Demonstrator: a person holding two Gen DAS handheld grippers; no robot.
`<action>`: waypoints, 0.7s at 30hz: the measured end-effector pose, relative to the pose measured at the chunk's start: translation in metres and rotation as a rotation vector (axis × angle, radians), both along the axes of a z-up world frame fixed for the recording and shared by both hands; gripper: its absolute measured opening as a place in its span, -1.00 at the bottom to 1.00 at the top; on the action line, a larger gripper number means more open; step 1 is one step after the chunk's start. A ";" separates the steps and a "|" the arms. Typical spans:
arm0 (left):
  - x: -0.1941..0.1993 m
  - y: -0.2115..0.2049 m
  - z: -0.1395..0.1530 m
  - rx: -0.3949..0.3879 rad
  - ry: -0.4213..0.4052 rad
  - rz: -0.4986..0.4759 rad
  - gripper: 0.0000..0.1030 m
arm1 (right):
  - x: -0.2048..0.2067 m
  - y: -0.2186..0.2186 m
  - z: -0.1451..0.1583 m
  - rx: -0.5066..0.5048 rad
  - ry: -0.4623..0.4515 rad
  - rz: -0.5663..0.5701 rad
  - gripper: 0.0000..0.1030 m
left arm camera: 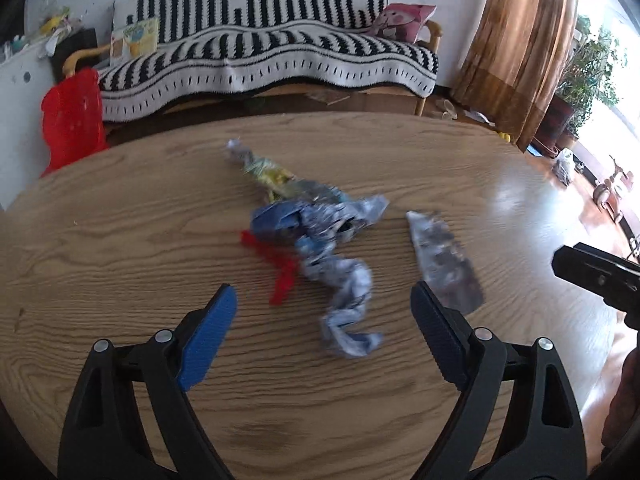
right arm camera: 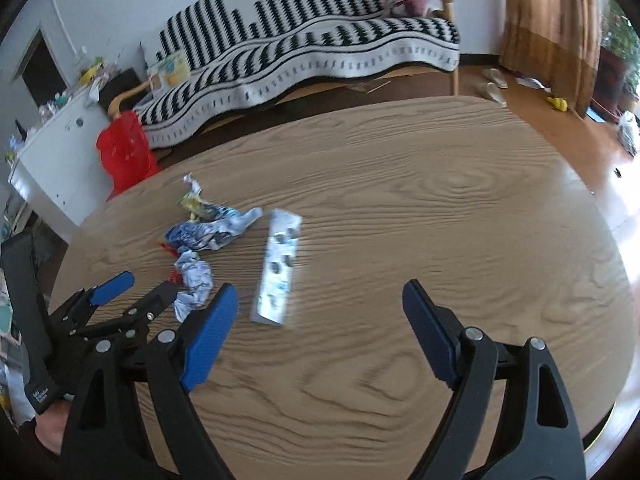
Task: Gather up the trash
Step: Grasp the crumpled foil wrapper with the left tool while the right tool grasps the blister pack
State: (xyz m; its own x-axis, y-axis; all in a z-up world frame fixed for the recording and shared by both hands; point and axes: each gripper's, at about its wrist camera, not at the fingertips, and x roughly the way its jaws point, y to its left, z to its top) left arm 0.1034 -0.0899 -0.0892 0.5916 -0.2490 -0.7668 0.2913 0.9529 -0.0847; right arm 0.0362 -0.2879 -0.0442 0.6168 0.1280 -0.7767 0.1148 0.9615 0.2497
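Here, both my grippers hang over the wooden table [left arm camera: 120,240], jaws spread wide and empty: my left gripper [left arm camera: 324,308] just above the crumpled wrapper pile [left arm camera: 320,232], my right gripper [right arm camera: 320,304] over bare wood beside one flat silver wrapper [right arm camera: 278,268]. The pile holds several wrappers, blue-white, yellow and red; blur defeats a count. No print is legible.

Left gripper [left arm camera: 324,312] hangs wide open over the round wood-grain table [left arm camera: 120,240], nothing between its blue pads. Just ahead, a blurred heap of crumpled blue-white wrappers [left arm camera: 320,232]; a flat silvery foil wrapper [left arm camera: 444,264] touches the right fingertip.
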 end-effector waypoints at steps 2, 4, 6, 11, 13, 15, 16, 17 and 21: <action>0.004 -0.001 -0.009 0.013 0.014 -0.010 0.57 | 0.014 0.012 -0.007 0.000 0.019 0.009 0.58; 0.005 -0.002 -0.019 0.027 0.025 -0.021 0.45 | 0.025 0.021 -0.013 -0.009 0.034 0.013 0.58; 0.005 -0.006 -0.026 0.045 0.030 -0.026 0.36 | 0.032 0.023 -0.020 -0.010 0.047 0.017 0.58; 0.007 -0.010 -0.034 0.044 0.031 -0.053 0.08 | 0.043 0.027 -0.035 -0.013 0.075 0.023 0.58; 0.006 -0.013 -0.034 0.046 0.029 -0.069 -0.17 | 0.047 0.029 -0.039 -0.017 0.084 0.028 0.58; 0.004 -0.015 -0.034 0.049 0.031 -0.082 -0.54 | 0.053 0.032 -0.044 -0.019 0.095 0.035 0.58; 0.003 -0.015 -0.033 0.049 0.031 -0.085 -0.59 | 0.055 0.034 -0.046 -0.020 0.101 0.041 0.58; 0.001 -0.014 -0.031 0.046 0.026 -0.082 -0.60 | 0.056 0.036 -0.048 -0.022 0.105 0.046 0.58; -0.004 -0.005 -0.020 0.017 0.012 -0.065 -0.60 | 0.063 0.044 -0.055 -0.030 0.132 0.071 0.53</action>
State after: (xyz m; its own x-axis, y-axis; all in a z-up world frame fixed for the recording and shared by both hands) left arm 0.0998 -0.0950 -0.1089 0.5655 -0.2734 -0.7781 0.3519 0.9332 -0.0721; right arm 0.0989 -0.2435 -0.0996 0.4996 0.1433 -0.8543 0.0766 0.9751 0.2083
